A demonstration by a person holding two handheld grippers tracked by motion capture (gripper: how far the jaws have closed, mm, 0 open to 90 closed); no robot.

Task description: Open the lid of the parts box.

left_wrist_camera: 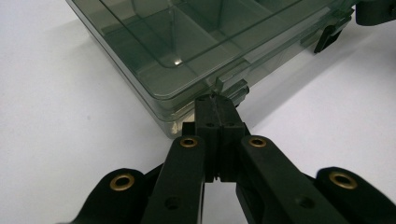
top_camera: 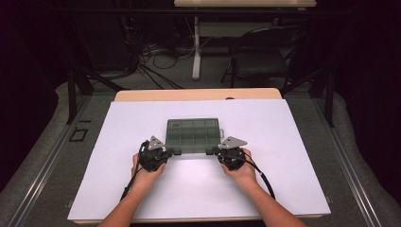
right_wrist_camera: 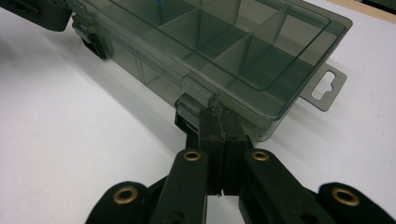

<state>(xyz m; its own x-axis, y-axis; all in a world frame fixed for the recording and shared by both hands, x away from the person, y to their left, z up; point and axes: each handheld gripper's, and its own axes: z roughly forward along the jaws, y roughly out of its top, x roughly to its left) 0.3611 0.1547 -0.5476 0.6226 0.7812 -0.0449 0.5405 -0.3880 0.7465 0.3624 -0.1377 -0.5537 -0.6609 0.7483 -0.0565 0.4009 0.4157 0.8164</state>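
Your smoky translucent plastic organizer box [top_camera: 193, 135], rectangular and split by thin dividers, lies flat with its lid down on the smooth white sheet [top_camera: 142, 189] covering the counter. Your left gripper [left_wrist_camera: 215, 100] has its matte black jaws pressed together at a front latch [left_wrist_camera: 232, 87]. Your right gripper [right_wrist_camera: 219, 114] is likewise closed tight against the other latch [right_wrist_camera: 196, 95].

White sheet [top_camera: 198, 189] covers most of the bench [top_camera: 142, 95]; bare wood strip shows along the far edge. Beyond the far edge: folding chair [top_camera: 262, 56] toward the right, white table leg [top_camera: 196, 47] at centre, tangle of cables [top_camera: 151, 59] on grey floor [top_camera: 42, 156] toward the left.
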